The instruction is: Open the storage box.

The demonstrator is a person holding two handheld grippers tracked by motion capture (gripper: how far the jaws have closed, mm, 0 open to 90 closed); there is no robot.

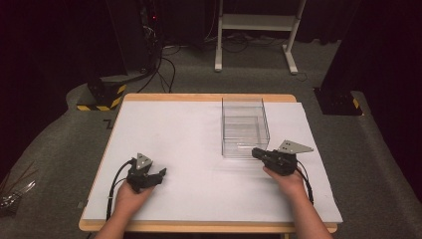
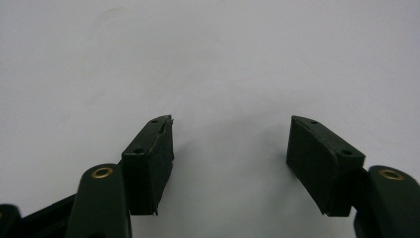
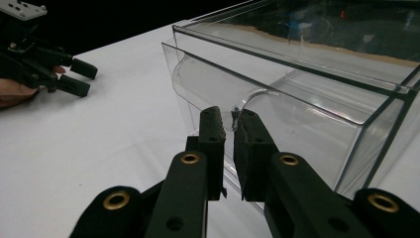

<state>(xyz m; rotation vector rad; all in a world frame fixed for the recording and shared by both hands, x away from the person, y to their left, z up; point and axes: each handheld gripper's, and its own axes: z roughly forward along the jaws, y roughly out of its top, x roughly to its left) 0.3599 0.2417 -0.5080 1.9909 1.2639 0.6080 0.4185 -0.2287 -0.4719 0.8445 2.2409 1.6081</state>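
the clear box [image 3: 297, 94] is running off the right gripper view's top and right edges; the right gripper [image 3: 229, 130] is hiding its near lower wall.

A wooden table [image 1: 209, 97] covered by a white sheet [image 1: 189, 144] is seen on grey carpet, with a clear box [image 1: 244, 127] stood upright right of centre. The left gripper [image 1: 160, 175] is held low on the sheet, jaws parted, well apart from the box; the right gripper [image 1: 254, 153] is held at the box's near right corner. A white stand [image 1: 259, 30] and cables [image 1: 164, 69] are seen beyond the table.
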